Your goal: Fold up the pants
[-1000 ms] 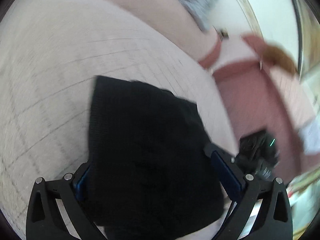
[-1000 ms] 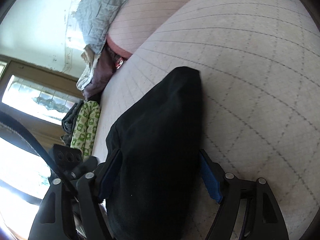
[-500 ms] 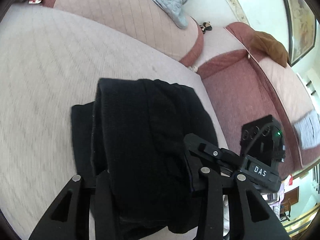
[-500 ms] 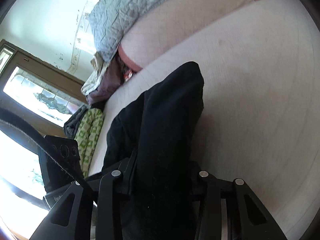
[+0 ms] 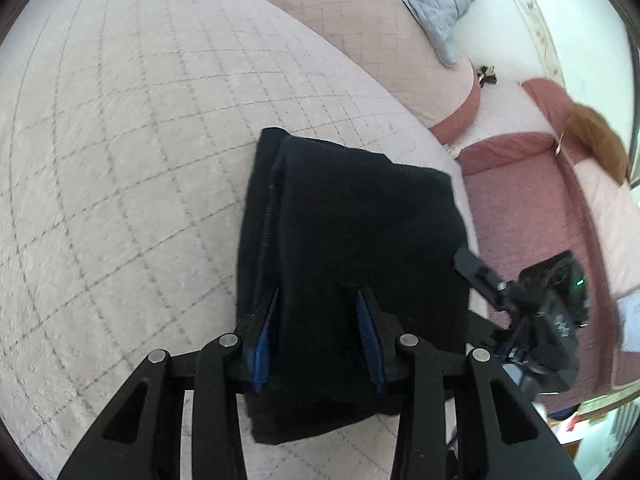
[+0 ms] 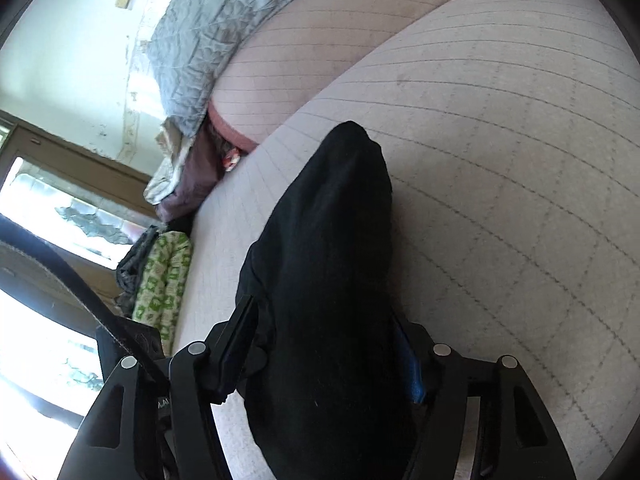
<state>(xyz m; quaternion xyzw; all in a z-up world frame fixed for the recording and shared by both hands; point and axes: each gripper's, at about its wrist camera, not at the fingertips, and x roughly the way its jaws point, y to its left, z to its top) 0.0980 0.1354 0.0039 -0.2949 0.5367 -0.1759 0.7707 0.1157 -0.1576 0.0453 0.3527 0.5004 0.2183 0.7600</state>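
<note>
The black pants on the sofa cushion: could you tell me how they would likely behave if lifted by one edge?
The black pants would probably flop: they are soft cloth, folded in layers. The stacked edges at one side look loose, so the fold may fall open. The quilted cushion looks textured, so pushing might bunch them rather than slide them.

The pants (image 5: 352, 216) are seen as a black, thick-looking bundle, folded over into a compact rectangle with layered edges stacked along its left side. They are laid flat on a pale quilted sofa seat (image 5: 132, 152), close to its right edge. From the right wrist view, the pants (image 6: 328, 264) are shown as a long dark mound, narrowed to a rounded far end
</note>
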